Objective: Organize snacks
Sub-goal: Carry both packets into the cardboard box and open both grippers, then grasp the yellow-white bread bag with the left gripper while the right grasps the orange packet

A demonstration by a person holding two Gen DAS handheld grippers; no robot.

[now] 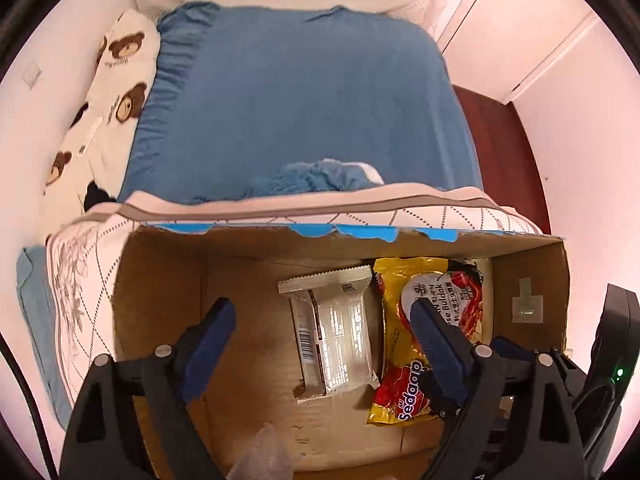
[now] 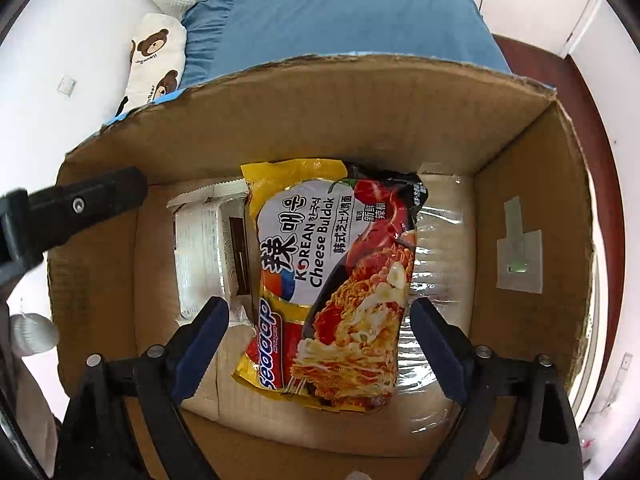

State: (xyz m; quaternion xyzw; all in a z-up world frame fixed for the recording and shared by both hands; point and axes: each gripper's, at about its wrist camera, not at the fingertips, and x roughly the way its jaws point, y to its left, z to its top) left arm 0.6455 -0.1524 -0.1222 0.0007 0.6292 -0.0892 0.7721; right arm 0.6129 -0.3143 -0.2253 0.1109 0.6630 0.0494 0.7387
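noodle packet [image 2: 332,280] and white snack pack [image 1: 332,328] lie in the cardboard box [image 2: 520,184], both grippers' jaws open.

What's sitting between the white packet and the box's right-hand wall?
The Sedaap noodle packet lies there, beside the white packet, with clear plastic wrap filling the rest up to the cardboard wall. The right wrist view shows it best.
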